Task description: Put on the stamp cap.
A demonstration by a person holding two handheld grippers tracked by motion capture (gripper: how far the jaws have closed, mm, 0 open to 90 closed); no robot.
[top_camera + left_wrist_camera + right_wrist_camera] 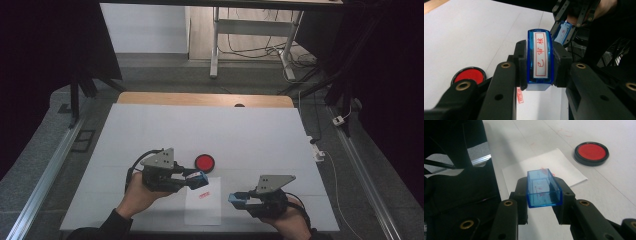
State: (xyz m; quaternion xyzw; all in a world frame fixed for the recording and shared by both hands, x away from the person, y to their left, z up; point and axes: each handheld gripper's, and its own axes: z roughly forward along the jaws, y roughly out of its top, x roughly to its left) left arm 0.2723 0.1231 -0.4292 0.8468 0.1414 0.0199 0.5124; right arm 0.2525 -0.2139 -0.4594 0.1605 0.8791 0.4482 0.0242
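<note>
The white table cover (165,125) lies bare from the middle to its far edge; both grippers work near the near edge. Count: one stamp, one cap, one paper sheet, one ink pad. The left gripper (199,179) is clamped on the blue stamp (540,58), held over the sheet's far left corner. The right gripper (234,199) is clamped on the clear blue cap (543,189), just right of the paper sheet (203,207). The red ink pad (204,162) sits just beyond the sheet, close to the left gripper.
</note>
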